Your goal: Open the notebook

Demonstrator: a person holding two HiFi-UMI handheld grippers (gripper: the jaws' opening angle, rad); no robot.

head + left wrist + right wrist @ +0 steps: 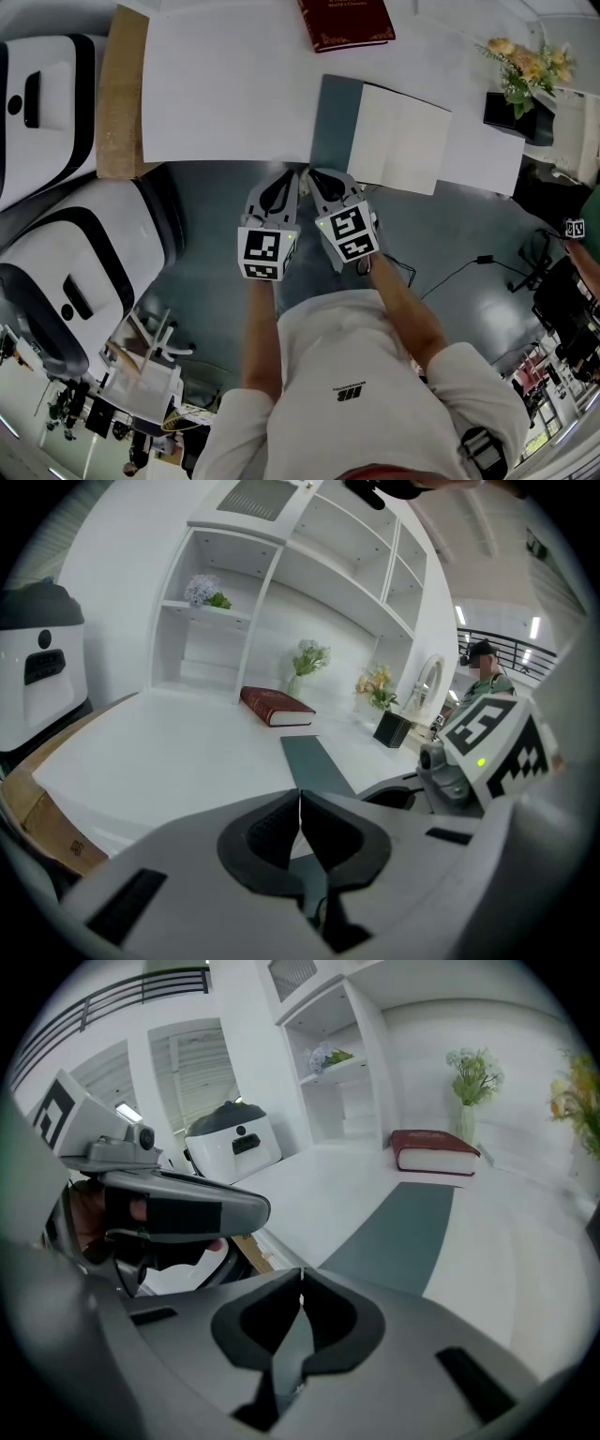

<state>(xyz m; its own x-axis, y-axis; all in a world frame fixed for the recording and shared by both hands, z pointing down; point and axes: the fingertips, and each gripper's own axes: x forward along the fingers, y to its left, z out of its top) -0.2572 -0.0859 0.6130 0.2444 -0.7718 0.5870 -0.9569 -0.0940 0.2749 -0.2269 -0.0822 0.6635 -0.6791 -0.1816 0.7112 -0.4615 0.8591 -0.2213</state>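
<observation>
A white table (225,84) is seen from above, with a person's two arms reaching toward its near edge. The notebook (398,139) lies near that edge, right of centre, its grey cover (336,117) spread flat to the left and a blank cream page facing up on the right. The left gripper (286,178) and right gripper (314,178) are held side by side, almost touching, with their tips just at the table's edge beside the near left corner of the cover. In each gripper view the jaws are pressed together with nothing between them, and the grey cover stretches away across the table beyond them. A red book (345,21) lies at the far edge, well apart from the notebook. Yellow flowers (525,61) in a dark pot stand at the right end. A strip of cardboard (122,94) lies along the table's left side.
</observation>
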